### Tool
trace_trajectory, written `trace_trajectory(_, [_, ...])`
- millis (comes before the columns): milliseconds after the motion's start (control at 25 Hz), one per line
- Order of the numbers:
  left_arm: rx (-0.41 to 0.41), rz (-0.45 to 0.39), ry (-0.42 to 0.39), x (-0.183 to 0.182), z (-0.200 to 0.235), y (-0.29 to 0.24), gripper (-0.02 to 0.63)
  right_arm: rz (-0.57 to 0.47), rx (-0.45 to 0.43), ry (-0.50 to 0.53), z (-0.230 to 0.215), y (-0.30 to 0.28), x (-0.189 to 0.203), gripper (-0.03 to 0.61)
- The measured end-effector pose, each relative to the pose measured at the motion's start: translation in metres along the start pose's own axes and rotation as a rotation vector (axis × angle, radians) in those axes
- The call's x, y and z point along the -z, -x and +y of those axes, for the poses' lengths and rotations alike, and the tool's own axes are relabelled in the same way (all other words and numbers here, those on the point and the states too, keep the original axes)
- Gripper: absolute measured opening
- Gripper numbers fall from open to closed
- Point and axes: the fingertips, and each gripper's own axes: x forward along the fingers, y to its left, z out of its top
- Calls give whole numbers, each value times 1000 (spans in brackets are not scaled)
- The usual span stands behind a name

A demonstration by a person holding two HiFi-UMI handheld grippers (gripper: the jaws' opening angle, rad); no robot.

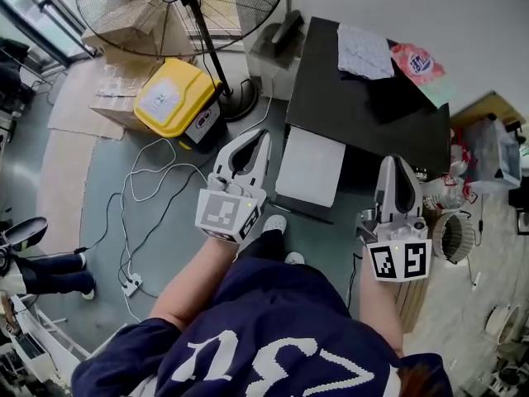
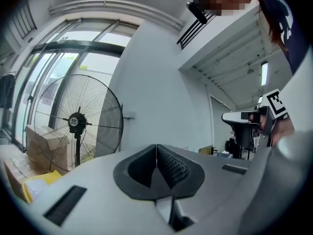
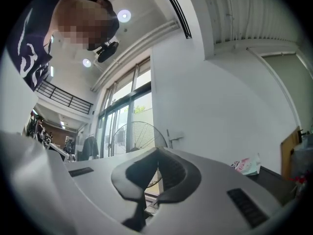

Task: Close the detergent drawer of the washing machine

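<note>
In the head view a black washing machine (image 1: 388, 110) stands at the upper right, seen from above. A white panel (image 1: 310, 166) juts from its near left side; I cannot tell whether this is the drawer. A pale cloth (image 1: 364, 52) and a pink detergent pack (image 1: 417, 63) lie on its top. My left gripper (image 1: 258, 135) hangs shut and empty just left of the white panel. My right gripper (image 1: 397, 162) is shut and empty over the machine's near right corner. Each gripper view shows its own pads pressed together, left (image 2: 156, 148) and right (image 3: 157, 153), pointing at a white wall.
A big standing fan (image 1: 182, 7) is at the back left, its base by the machine. A yellow case (image 1: 173, 98) and cardboard boxes (image 1: 107, 98) sit beside it. White cables and a power strip (image 1: 131, 285) trail over the floor. Clutter (image 1: 453, 234) crowds the right side.
</note>
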Motion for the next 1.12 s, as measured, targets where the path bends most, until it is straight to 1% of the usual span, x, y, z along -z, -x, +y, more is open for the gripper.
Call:
trace_trajectory(200, [72, -10, 3, 0, 23, -38, 20, -11, 69, 4, -9, -26, 11, 15])
trace_trajectory(320, [90, 6, 17, 9, 29, -52, 20, 18, 94, -7, -18, -34, 25, 15])
trace_trajectory(440, [93, 31, 38, 23, 32, -55, 20, 54, 92, -14, -22, -35, 38, 15])
trace_trajectory(600, [85, 50, 48, 35, 35, -61, 20, 88, 71, -25, -35, -44, 52, 15])
trace_trajectory(880, [57, 78, 52, 55, 32, -58, 20, 167, -11, -24, -46, -43, 75, 15])
trace_trajectory(1120, [78, 111, 60, 73, 21, -51, 21, 241, -65, -37, -54, -34, 104, 15])
